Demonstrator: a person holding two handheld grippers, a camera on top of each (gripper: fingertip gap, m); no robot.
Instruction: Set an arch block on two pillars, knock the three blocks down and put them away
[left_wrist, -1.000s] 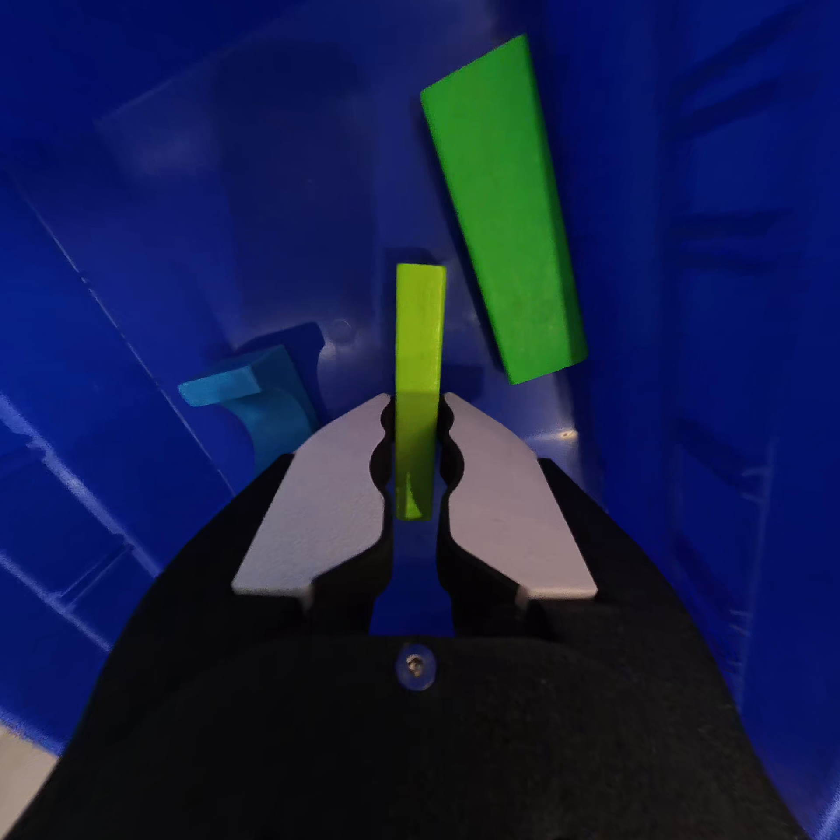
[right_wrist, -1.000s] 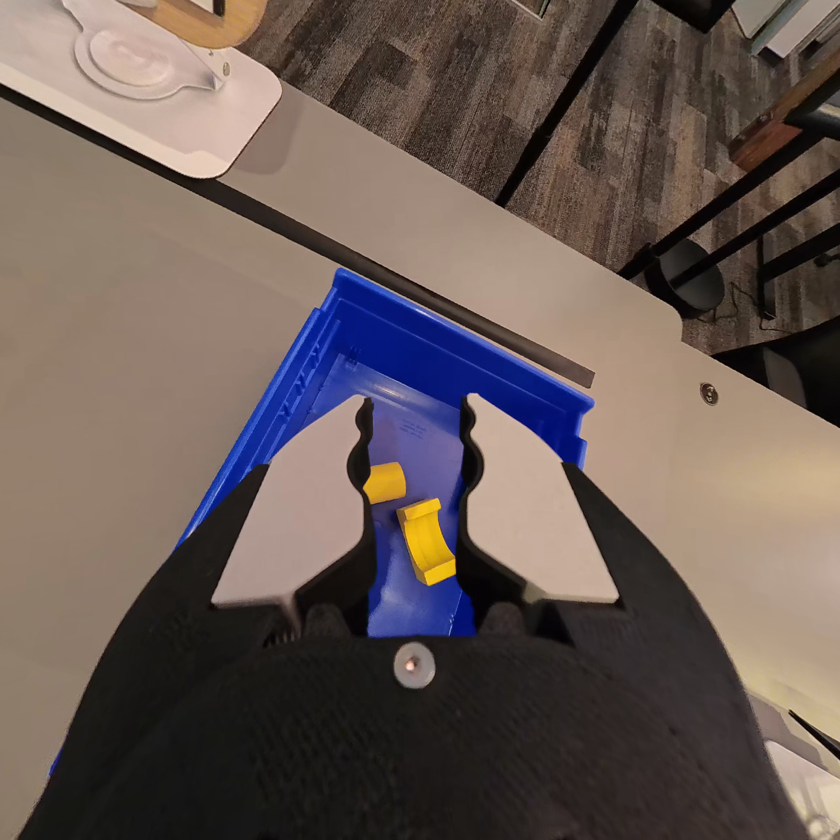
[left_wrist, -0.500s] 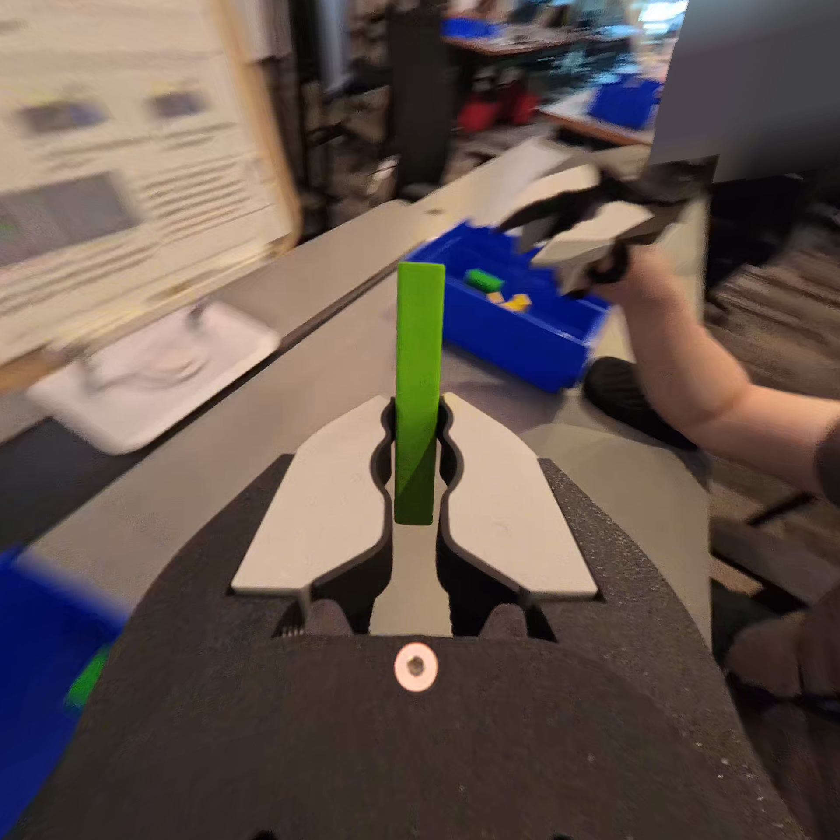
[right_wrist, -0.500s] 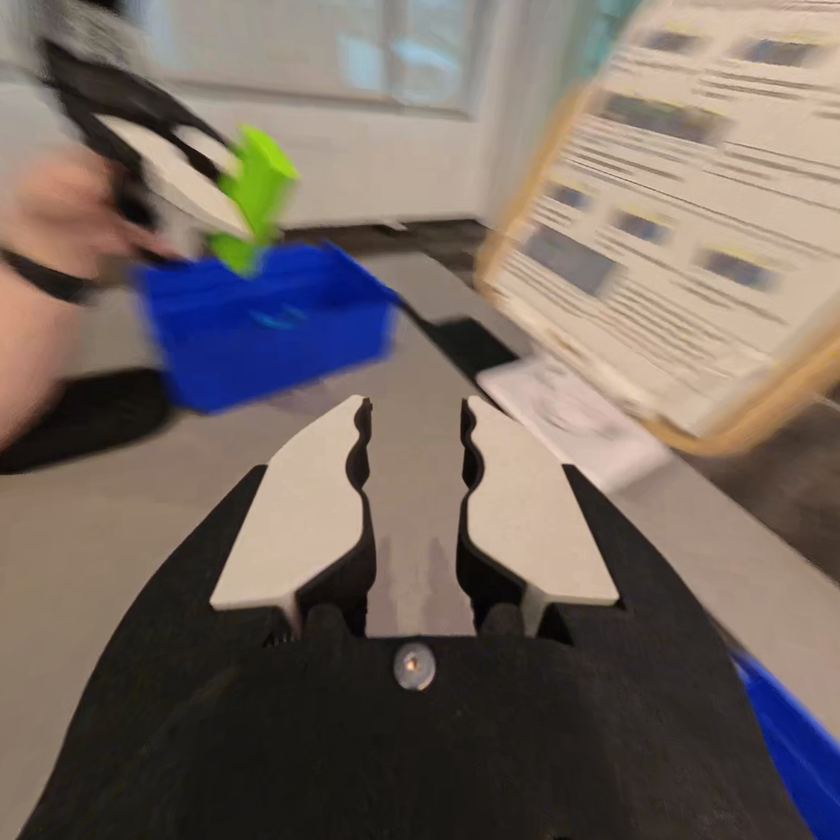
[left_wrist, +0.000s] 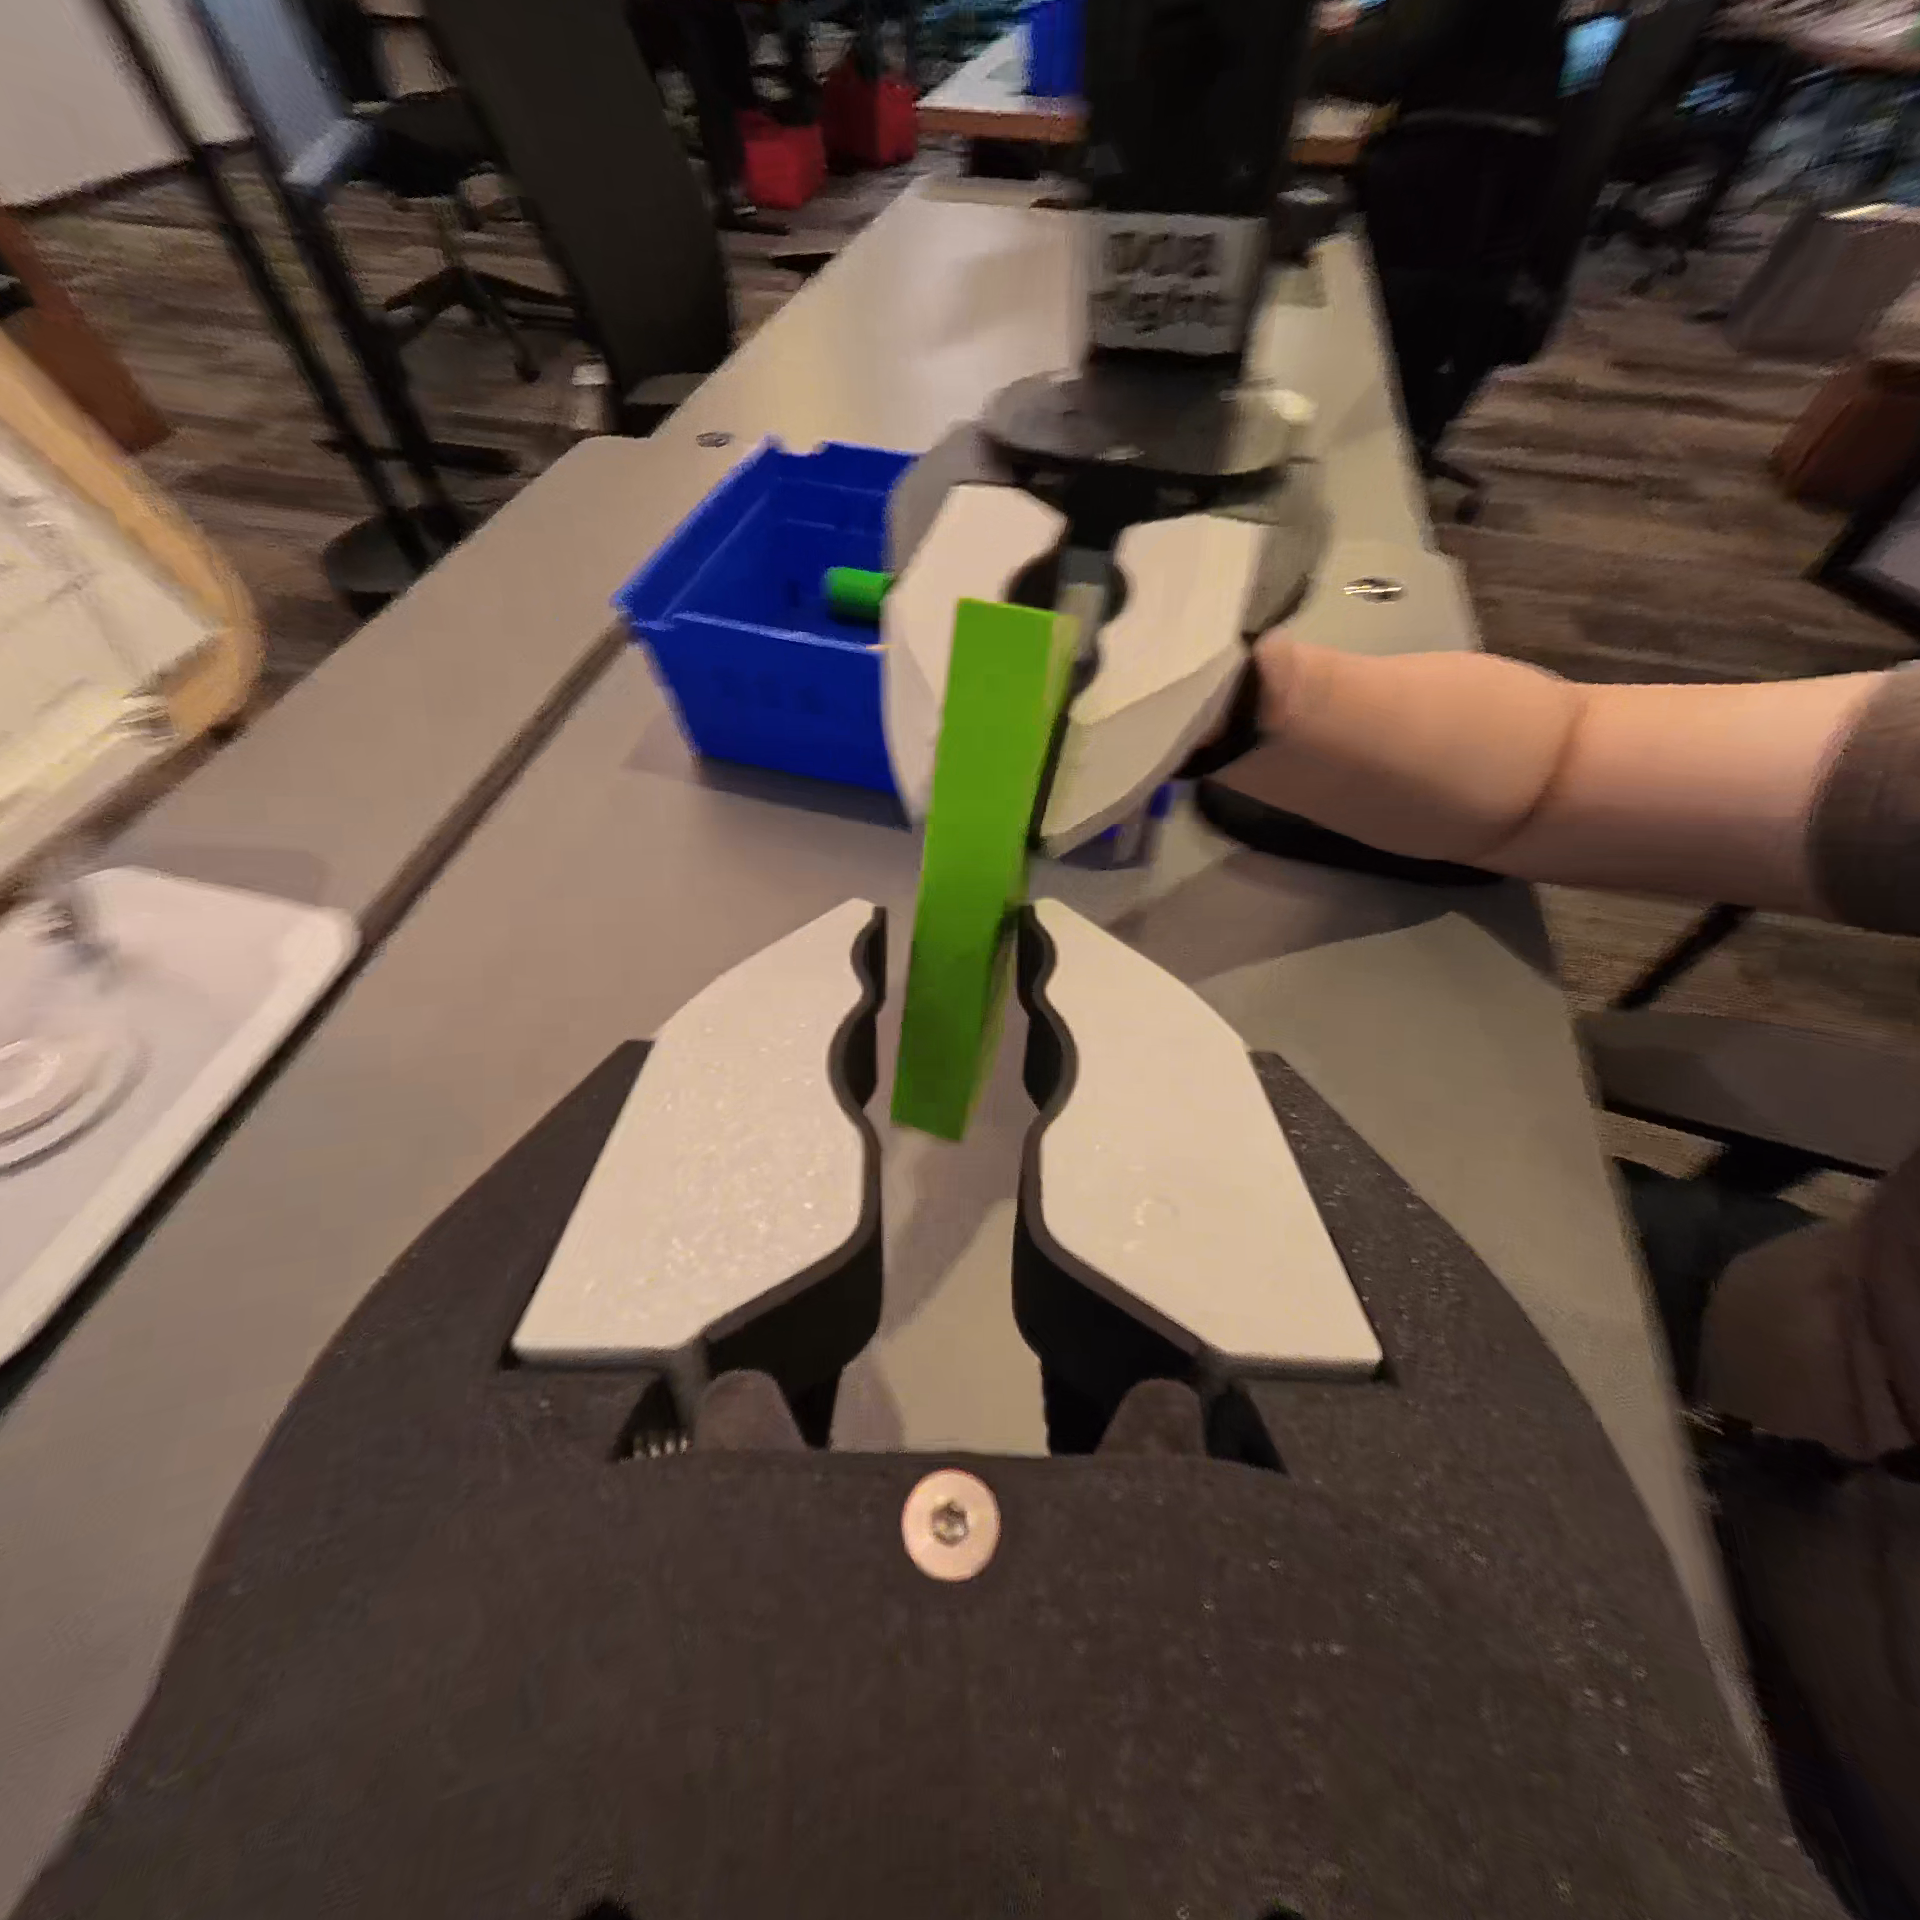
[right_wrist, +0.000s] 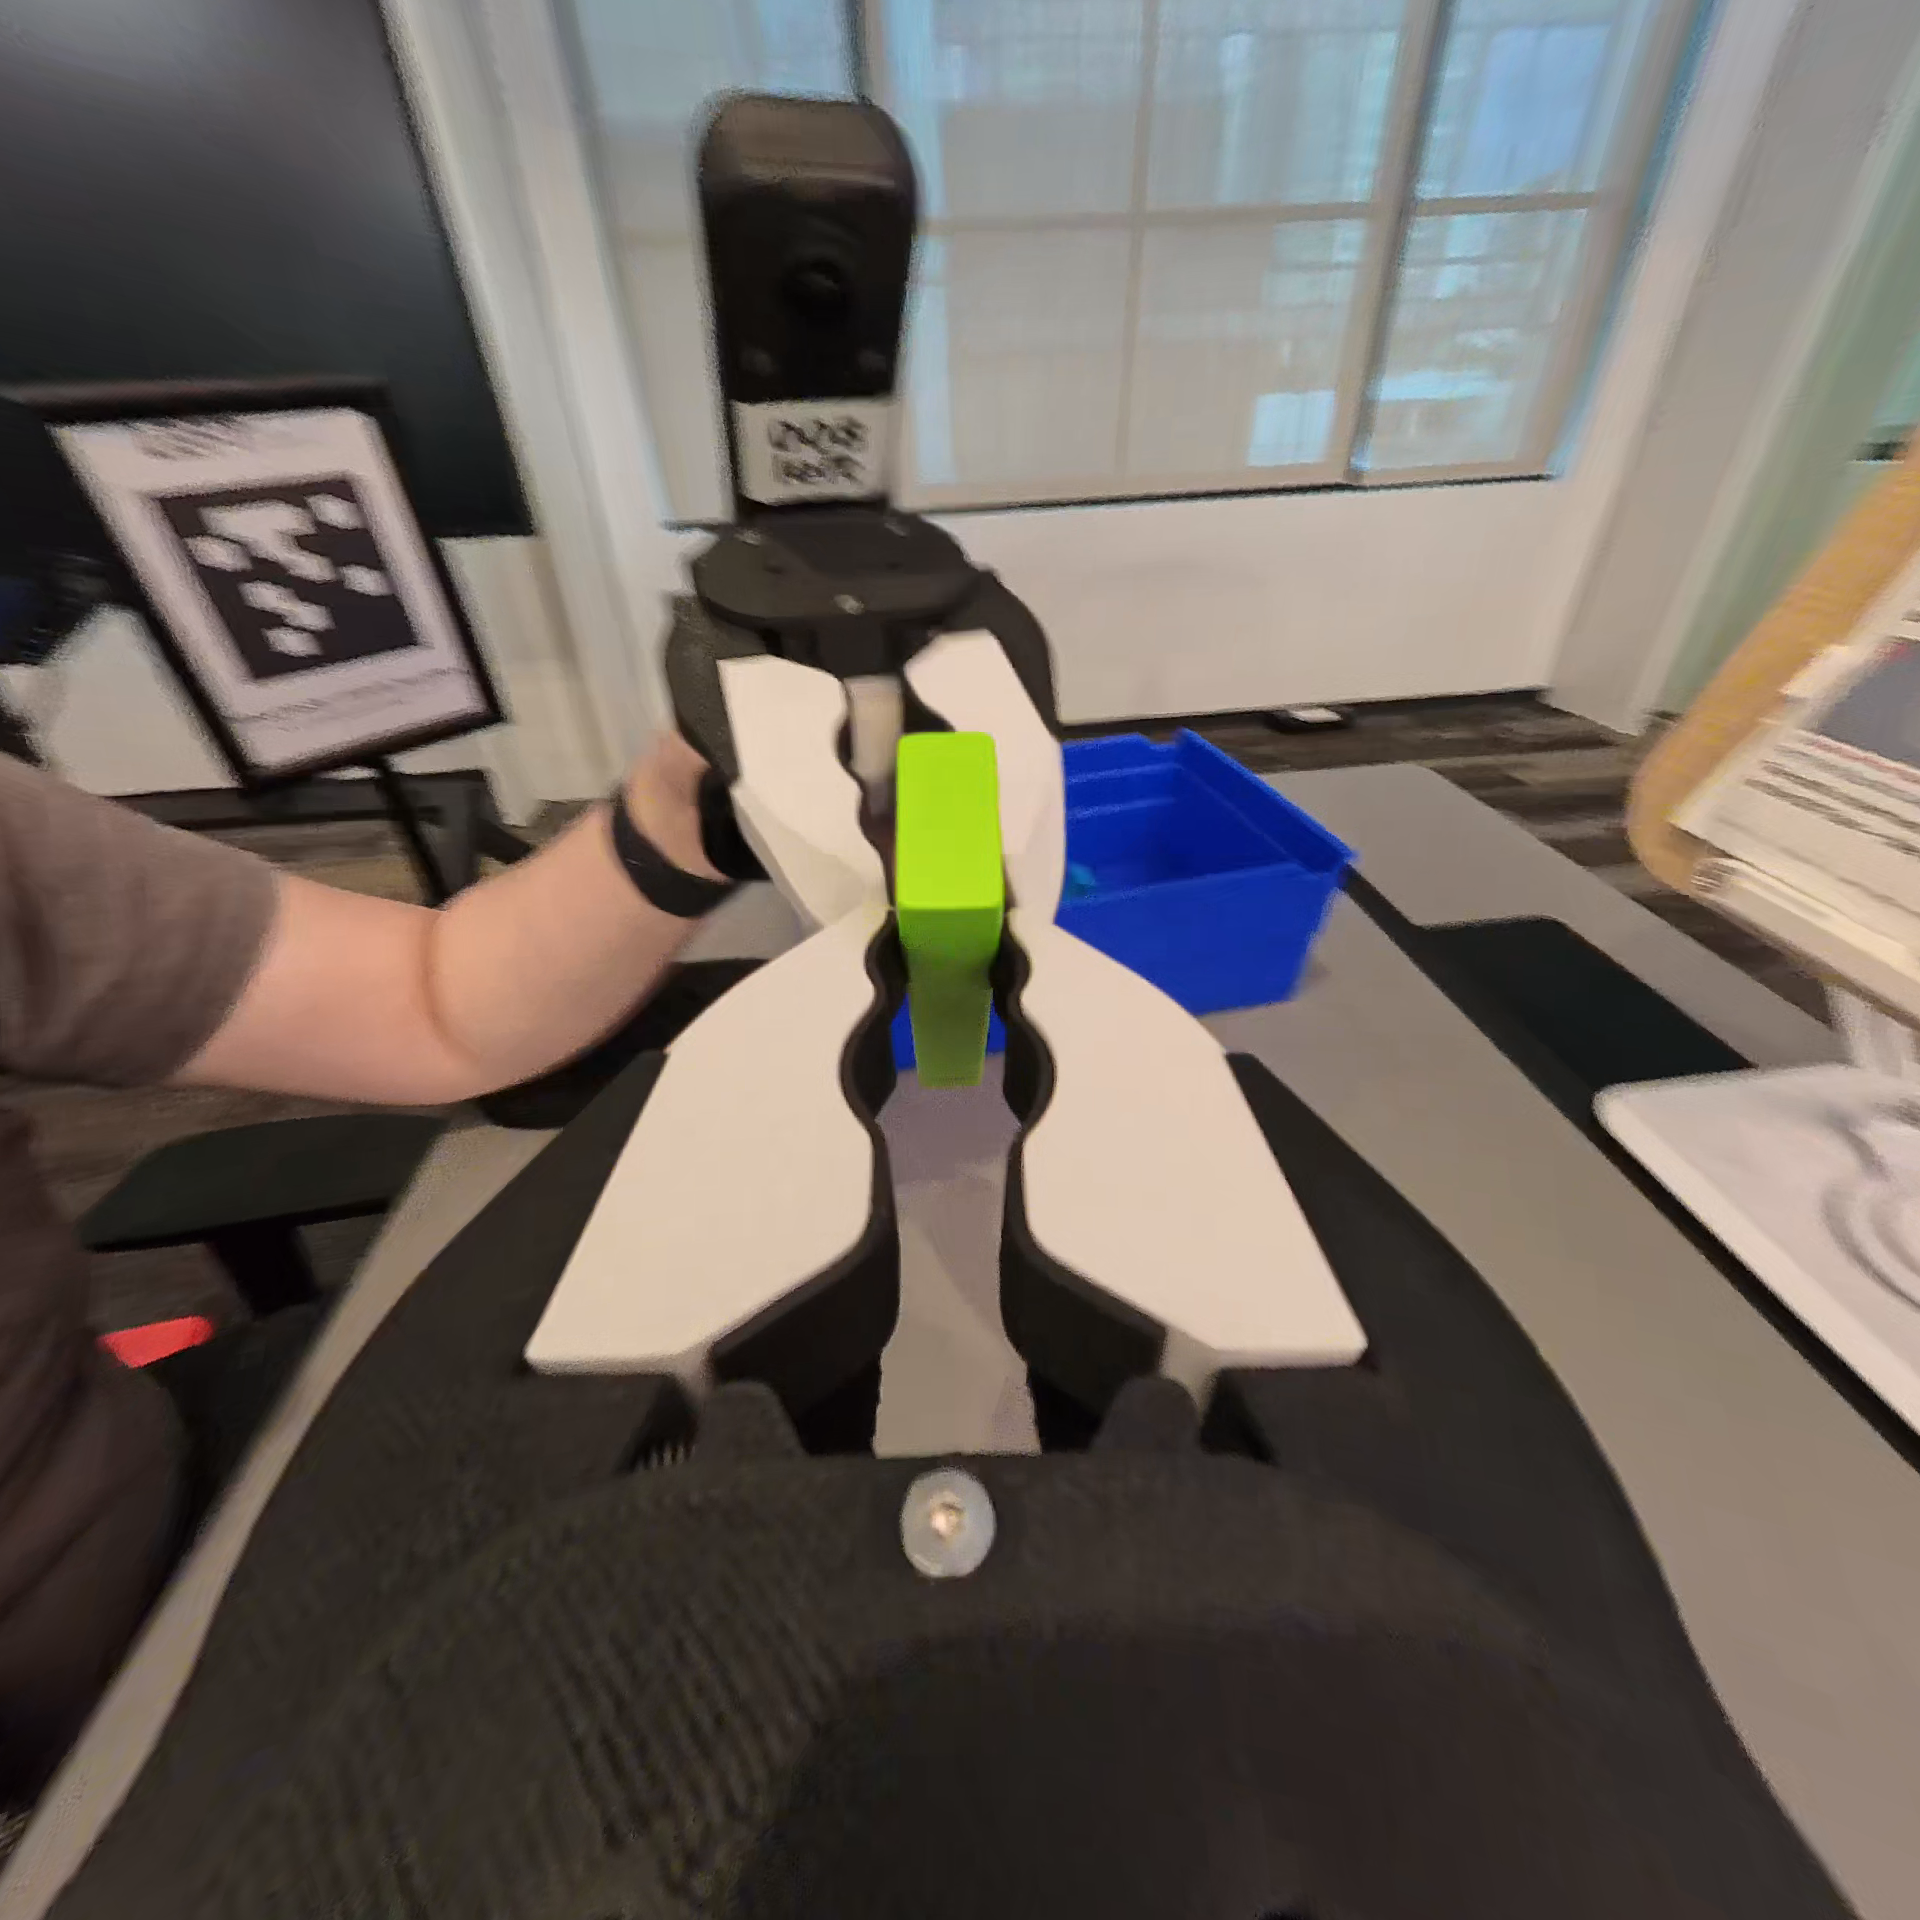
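- The grey table (left_wrist: 499, 935) ran away from the camera, with bare room between the two bins for a pillar to stand
- One blue bin (left_wrist: 748, 707) sat far on the left wrist view's side and another blue bin (right_wrist: 1195, 935) far in the right wrist view; the block was in neither
- The right gripper (right_wrist: 945, 925) faced the left one tip to tip, its fingers apparently pinching the near end of the block; it should have squeezed squarely before taking the weight
- The left gripper (left_wrist: 954, 914) had its fingers spread wider than the block, which seemed to touch only the right finger
- The green block (left_wrist: 966, 883) hung tilted in the air between both grippers, above the table; it probably needed righting before being stood up as a pillar
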